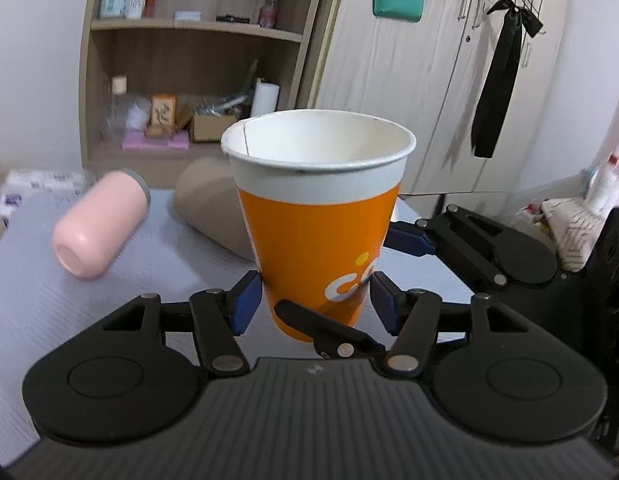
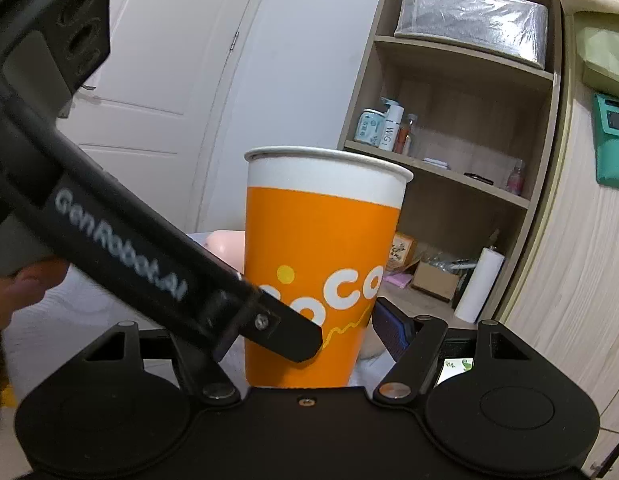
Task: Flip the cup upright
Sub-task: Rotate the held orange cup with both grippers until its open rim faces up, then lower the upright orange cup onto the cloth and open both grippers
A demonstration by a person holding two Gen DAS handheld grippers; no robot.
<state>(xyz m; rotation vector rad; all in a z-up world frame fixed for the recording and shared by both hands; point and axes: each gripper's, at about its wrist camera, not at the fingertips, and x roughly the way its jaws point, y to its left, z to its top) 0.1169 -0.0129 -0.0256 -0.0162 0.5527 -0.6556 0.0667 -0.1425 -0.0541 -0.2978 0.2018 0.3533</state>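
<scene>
An orange and white paper cup (image 1: 317, 216) stands upright, mouth up, between both grippers; it also shows in the right wrist view (image 2: 321, 248). My left gripper (image 1: 311, 300) has its blue pads on either side of the cup's lower part, left pad touching, right pad close. My right gripper (image 2: 305, 332) holds the cup's base between its fingers; its right pad (image 2: 389, 332) sits at the cup wall. The right gripper's fingers (image 1: 409, 240) show beside the cup in the left view. The left gripper's arm (image 2: 149, 264) crosses the right view.
A pink cup (image 1: 99, 226) and a beige cup (image 1: 213, 208) lie on their sides on the light table cloth (image 1: 37, 312) behind. A wooden shelf unit (image 1: 197, 64) with boxes and bottles stands beyond, a wardrobe (image 1: 429, 80) to its right.
</scene>
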